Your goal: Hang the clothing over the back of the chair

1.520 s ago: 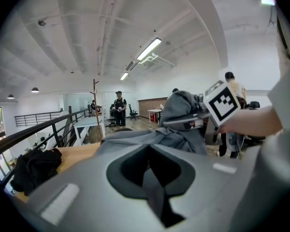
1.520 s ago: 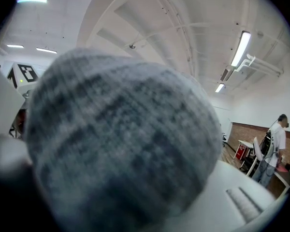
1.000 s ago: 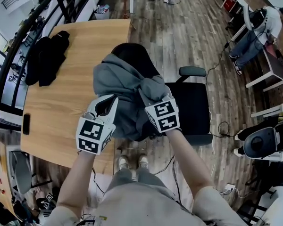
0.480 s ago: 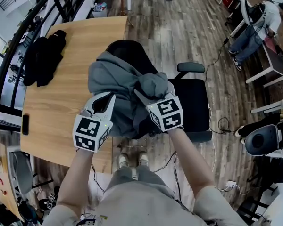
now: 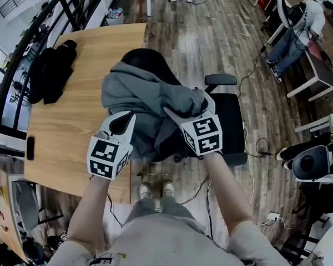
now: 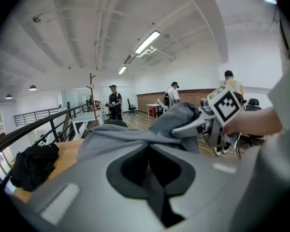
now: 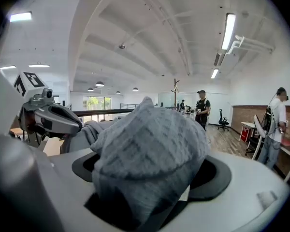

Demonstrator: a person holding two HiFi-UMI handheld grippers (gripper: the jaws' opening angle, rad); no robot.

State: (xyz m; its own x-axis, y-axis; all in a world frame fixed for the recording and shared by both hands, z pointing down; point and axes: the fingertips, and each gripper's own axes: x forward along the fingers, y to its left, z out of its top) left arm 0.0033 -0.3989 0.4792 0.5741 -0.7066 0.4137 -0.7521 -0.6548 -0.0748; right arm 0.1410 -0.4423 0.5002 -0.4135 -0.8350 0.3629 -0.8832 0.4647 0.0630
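**Grey hoodie being draped over an office chair**

Seen from above, a grey hoodie [image 5: 139,96] lies bunched over the back of a black office chair [image 5: 228,121] beside a wooden table [image 5: 80,123]. The left gripper [image 5: 124,121] meets the hoodie's near edge. The right gripper [image 5: 192,108], jaws just opening, has a hoodie fold between them. A black garment [image 5: 51,71] lies on the table.

One grey hoodie [image 5: 139,93], one black chair [image 5: 228,121], one black garment [image 5: 53,71], one wooden table [image 5: 83,132] showing; two grippers appearing: left gripper [image 5: 124,119], right gripper [image 5: 190,107].
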